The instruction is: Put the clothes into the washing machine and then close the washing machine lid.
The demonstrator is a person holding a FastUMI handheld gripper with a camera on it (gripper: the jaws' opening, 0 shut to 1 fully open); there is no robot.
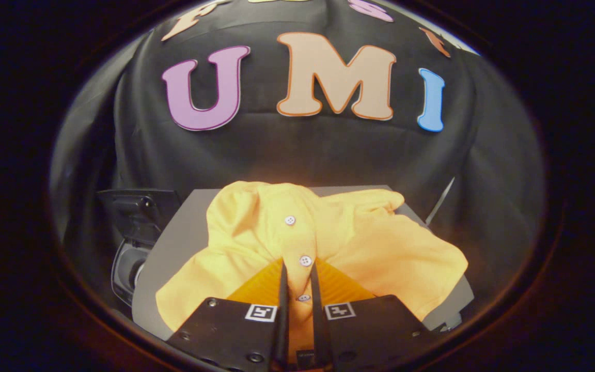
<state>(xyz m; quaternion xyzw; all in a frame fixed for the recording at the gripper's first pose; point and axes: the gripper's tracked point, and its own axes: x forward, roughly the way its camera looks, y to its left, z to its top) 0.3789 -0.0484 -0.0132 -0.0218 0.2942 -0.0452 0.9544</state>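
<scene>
While the gripper [297, 274] sat low at the bottom centre of the frame, its two fingers stood nearly together, clenched on a narrow fold of the yellow button-front cotton shirt [380, 248] along its placket. One small white button [305, 260] lay just at the fingertips, a second white button [303, 297] showed in the slim gap between the fingers, and a third white button [290, 220] sat further up the placket, beyond the tips. The shirt was spread crumpled across the middle of the frame, its collar end toward the upper centre and its loose hem falling toward the lower right and lower left. It rested on a flat grey rectangular surface [178, 232], whose bare part showed at centre left and again along the far edge behind the shirt. A dark plastic washing machine part [137, 212] with a rounded opening stood at the left of the frame, just beside the grey surface and apart from the shirt. A thin pale rod [439, 201] leaned at centre right.
</scene>
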